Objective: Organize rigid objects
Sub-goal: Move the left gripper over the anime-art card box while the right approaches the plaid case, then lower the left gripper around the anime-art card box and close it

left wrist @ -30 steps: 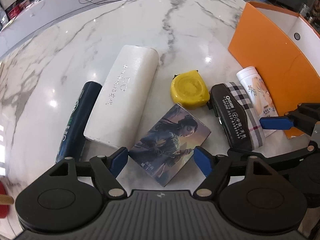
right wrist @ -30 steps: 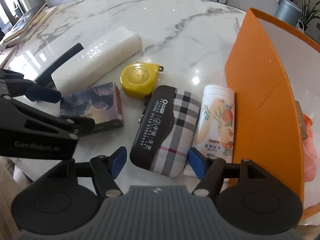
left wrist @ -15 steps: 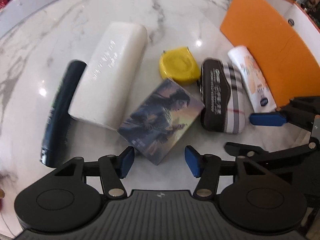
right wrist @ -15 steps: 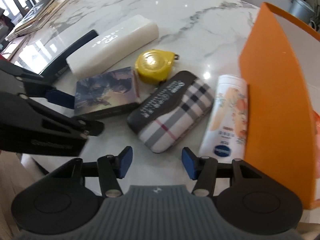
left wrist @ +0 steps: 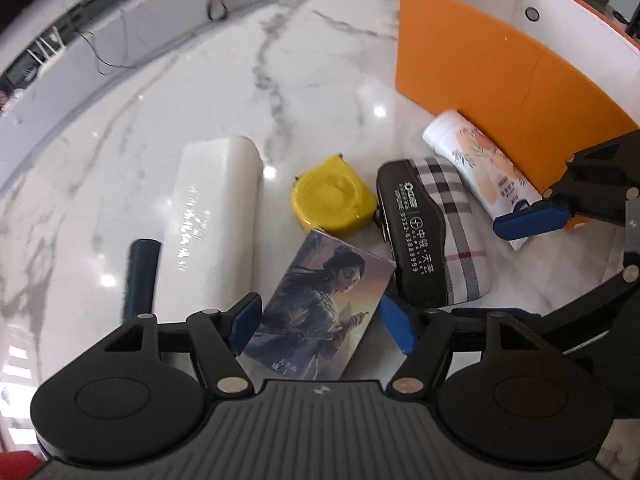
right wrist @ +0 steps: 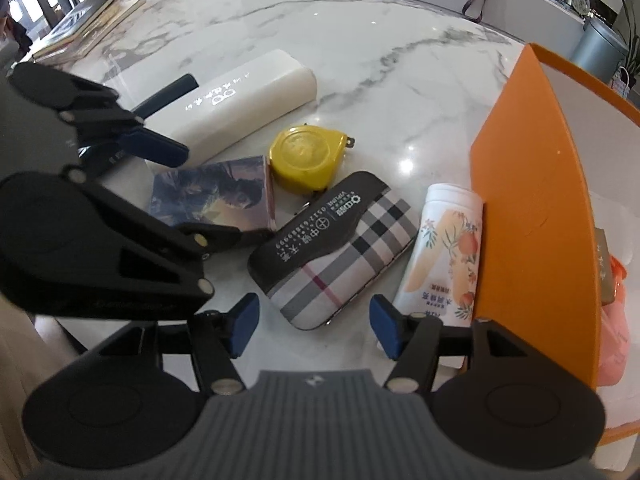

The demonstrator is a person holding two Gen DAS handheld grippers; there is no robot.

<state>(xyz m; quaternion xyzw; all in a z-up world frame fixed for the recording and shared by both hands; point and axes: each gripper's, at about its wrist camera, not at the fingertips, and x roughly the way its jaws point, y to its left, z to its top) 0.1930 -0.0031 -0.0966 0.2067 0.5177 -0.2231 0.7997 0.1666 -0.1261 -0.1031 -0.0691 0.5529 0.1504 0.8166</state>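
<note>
A small box with a painted figure [left wrist: 320, 312] lies flat on the marble table between the opening jaws of my left gripper [left wrist: 320, 329]; the pads do not press on it. My right gripper [right wrist: 315, 328] is also opening, hovering at the near end of a plaid glasses case [right wrist: 336, 248], with nothing gripped. Beside the case lie a yellow tape measure [left wrist: 332, 200], a white tube with a peach print [right wrist: 444, 256], a long white box [left wrist: 216, 216] and a dark tube [left wrist: 140, 276]. The tube with the peach print rests against the orange box [right wrist: 532, 200].
The open orange box [left wrist: 500, 84] stands at the right with a pink item [right wrist: 612, 320] inside. My two grippers hang close side by side over the cluster. Books [right wrist: 92, 28] lie at the table's far left edge. Bare marble [left wrist: 280, 80] stretches beyond the objects.
My left gripper's jaws narrowed, then widened, and the gripper rolled and came in over the figure box. The right jaws narrowed and then widened a little; that hand kept its place.
</note>
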